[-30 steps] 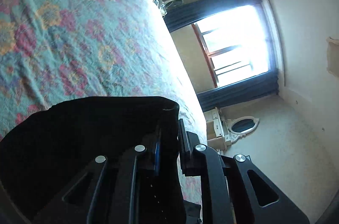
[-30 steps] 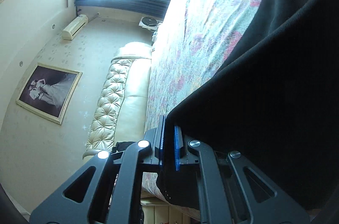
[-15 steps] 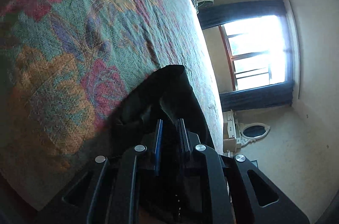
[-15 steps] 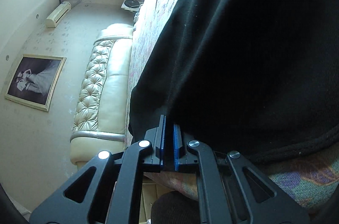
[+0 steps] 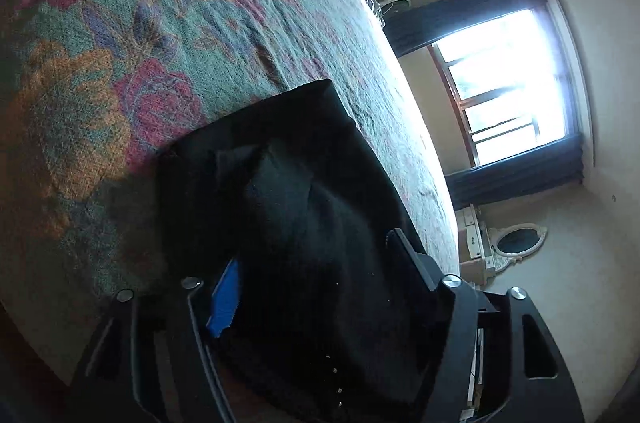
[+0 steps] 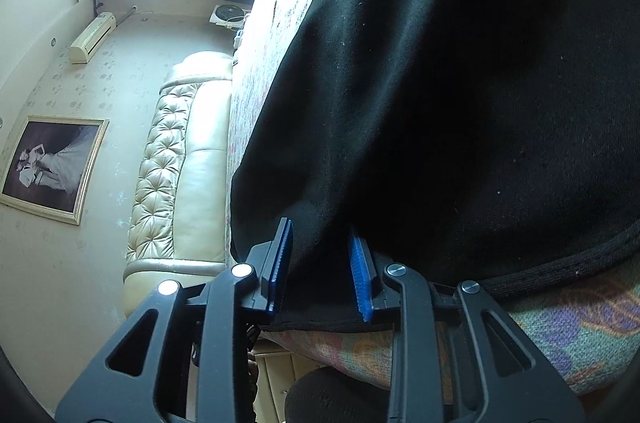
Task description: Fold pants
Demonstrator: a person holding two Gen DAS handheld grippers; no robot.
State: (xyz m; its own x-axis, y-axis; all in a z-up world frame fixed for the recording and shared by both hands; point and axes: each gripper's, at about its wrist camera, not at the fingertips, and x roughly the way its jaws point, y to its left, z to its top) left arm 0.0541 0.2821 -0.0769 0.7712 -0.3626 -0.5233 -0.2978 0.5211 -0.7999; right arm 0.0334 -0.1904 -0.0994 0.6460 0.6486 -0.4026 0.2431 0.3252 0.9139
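Nearest, the right gripper (image 6: 320, 271) stands spread, its jaws just opened, with the hem of the black pants (image 6: 460, 83) lying loose between the blue pads (image 6: 360, 279), which no longer press it. The left gripper (image 5: 316, 283) has likewise just been opening, with a fold of the pants (image 5: 304, 207) slack between its jaws. The cloth runs straight ahead from both grippers across the floral bed (image 5: 160, 23), its long axis pointing away. Beyond lie a tufted headboard (image 6: 172, 159), a framed picture (image 6: 52, 167) and the bright window (image 5: 508, 87); nothing blocks withdrawal.
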